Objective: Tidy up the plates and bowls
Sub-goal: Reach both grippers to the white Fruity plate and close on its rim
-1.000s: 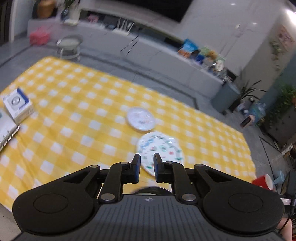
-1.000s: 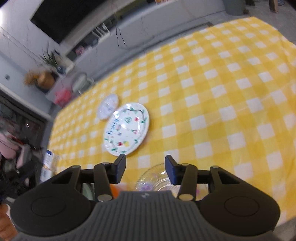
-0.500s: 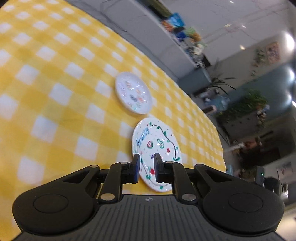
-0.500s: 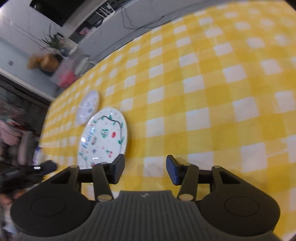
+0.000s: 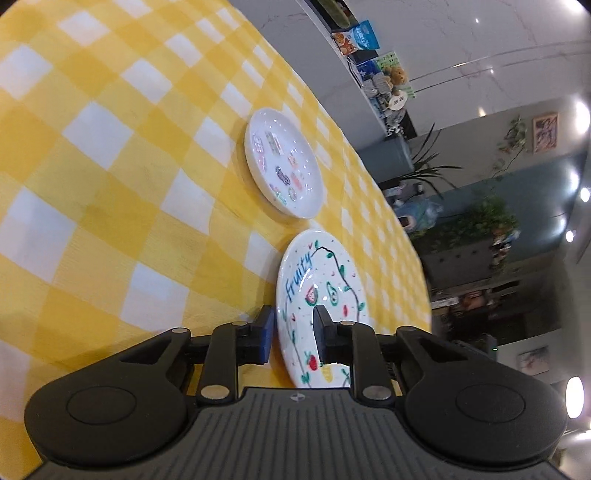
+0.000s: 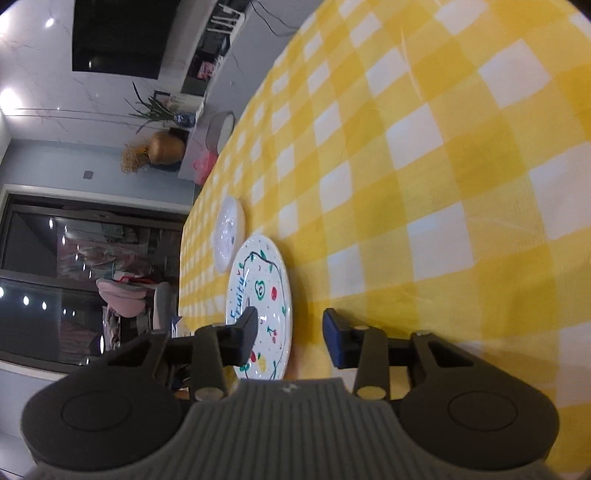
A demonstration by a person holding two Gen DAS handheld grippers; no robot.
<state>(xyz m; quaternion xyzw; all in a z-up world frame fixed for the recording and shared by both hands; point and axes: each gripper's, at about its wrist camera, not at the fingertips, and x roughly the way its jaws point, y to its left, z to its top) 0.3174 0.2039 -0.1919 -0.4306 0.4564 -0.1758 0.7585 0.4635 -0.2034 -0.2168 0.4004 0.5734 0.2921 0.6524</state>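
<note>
Two plates lie on the yellow checked tablecloth (image 5: pixel 110 184). The bigger one, a white plate lettered "Fruity" (image 5: pixel 321 288) (image 6: pixel 264 280), is nearest to both grippers. A smaller white plate with little pictures (image 5: pixel 282 171) (image 6: pixel 229 232) lies just beyond it. My left gripper (image 5: pixel 293 332) is low at the Fruity plate's near rim, jaws opening, one finger on the cloth side and one over the plate. My right gripper (image 6: pixel 290 328) straddles the opposite rim, jaws closing, with gaps still showing at the pads.
The tablecloth (image 6: pixel 443 184) stretches far past the plates. Beyond the table's edge stand a ledge with snack bags (image 5: pixel 358 37), potted plants (image 5: pixel 491 218), a dark screen (image 6: pixel 122 33) and a round vase (image 6: pixel 166 147).
Both grippers have come down, rolled and closed in on the Fruity plate from opposite sides. The left jaws widened a little, the right narrowed. A glass bowl under the right gripper left the view.
</note>
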